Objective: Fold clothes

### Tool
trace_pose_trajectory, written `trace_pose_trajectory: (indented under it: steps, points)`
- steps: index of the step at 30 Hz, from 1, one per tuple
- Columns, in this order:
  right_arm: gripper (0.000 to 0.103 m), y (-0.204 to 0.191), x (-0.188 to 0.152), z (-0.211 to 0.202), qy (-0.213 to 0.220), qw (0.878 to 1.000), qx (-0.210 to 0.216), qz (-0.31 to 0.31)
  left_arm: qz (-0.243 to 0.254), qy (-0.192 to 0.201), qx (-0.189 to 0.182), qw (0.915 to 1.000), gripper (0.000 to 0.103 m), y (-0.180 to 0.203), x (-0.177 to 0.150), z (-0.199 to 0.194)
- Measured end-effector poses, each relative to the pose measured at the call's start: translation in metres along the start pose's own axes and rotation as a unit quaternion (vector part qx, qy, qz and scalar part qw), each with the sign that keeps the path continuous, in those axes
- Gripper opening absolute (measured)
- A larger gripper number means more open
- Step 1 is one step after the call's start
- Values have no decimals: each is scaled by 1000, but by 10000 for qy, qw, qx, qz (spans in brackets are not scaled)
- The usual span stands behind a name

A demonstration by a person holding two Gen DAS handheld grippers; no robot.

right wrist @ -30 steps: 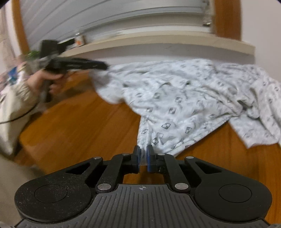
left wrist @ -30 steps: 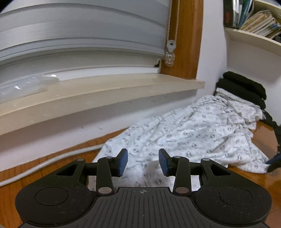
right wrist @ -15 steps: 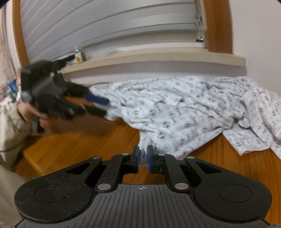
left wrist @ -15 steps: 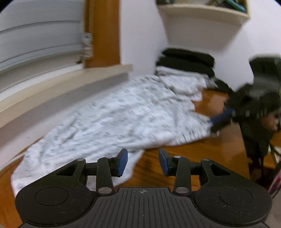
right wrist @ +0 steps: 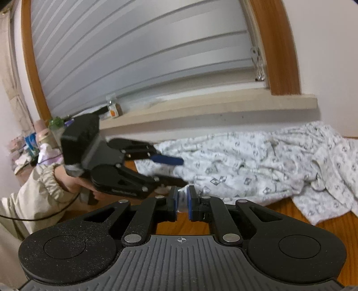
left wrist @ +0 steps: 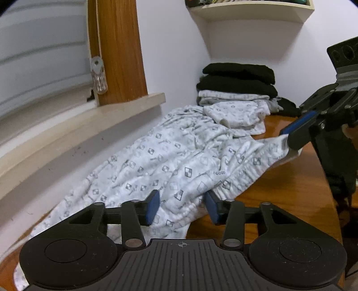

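patterned garment (left wrist: 170, 161): right jaws pinch its hem, left jaws just narrowing around it; only left view shows folded stack (left wrist: 237, 85).

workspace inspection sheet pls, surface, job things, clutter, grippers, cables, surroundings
surface: glossy brown wooden table, bare at the near right.
job's things: white patterned cotton garment, crumpled along the wall; folded stack of black and white clothes in the far corner.
clutter: small jar on the beige windowsill.
grippers: left gripper has just been closing, fabric between its pads, not pressed; right gripper shut on the garment's edge.
cables: thin black cable by the beige sleeve.
surroundings: grey blind, wooden frame, white wall shelf.
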State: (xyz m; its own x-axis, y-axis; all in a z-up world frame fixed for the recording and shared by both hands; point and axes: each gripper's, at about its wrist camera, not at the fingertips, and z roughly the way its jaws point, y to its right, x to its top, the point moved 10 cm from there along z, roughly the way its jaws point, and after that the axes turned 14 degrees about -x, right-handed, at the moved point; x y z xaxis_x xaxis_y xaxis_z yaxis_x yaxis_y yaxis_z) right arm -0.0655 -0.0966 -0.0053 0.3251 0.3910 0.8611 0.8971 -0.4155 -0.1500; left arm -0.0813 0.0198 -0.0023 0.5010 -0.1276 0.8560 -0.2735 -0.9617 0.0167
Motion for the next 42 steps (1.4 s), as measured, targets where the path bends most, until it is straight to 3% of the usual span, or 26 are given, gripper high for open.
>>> trace_pose_trajectory:
  steps: [1,2,9,10,13,16,19,24,27,29,31,37,42]
  points:
    - [10,-1,1,0,0,10000,33,11,-65,-7,-35,10000,13,-2,-1,0]
    - [10,-2,2,1,0,10000,42,3,-135,46,27,9999,5,-8,0,-4]
    - [9,-38,-4,25,-216,9988,436,-101,-651,683,498,9943,3,-55,16,-65]
    - [1,-47,-5,30,-239,9982,529,-139,-676,770,667,9925,3,-64,17,-78]
    - [1,-80,-5,44,-273,9955,874,-239,-844,970,1022,9864,3,-90,14,-117]
    - [2,-105,-5,58,-297,9932,1018,-471,-992,960,1357,9811,3,-111,4,-141]
    - [2,-105,-5,63,-266,9936,933,-584,-1078,735,1787,9752,3,-131,-13,-147]
    - [3,-56,-4,61,-177,9972,90,-722,-1269,425,1745,9755,7,-131,-29,-129]
    - [4,-9,-6,57,-180,9942,-693,-804,-1077,477,1751,9775,25,-118,-16,-123]
    - [5,20,-6,52,-179,9897,-1160,-822,-901,569,1826,9774,43,-107,-4,-121]
    - [8,50,-8,45,-171,9829,-1626,-852,-727,674,1832,9781,48,-94,10,-117]
    - [29,126,-12,23,-103,9678,-2456,-545,-690,583,850,9923,53,-52,24,-65]
    - [37,156,-21,28,-85,9592,-2805,-350,-436,190,453,9978,62,-19,23,-2]
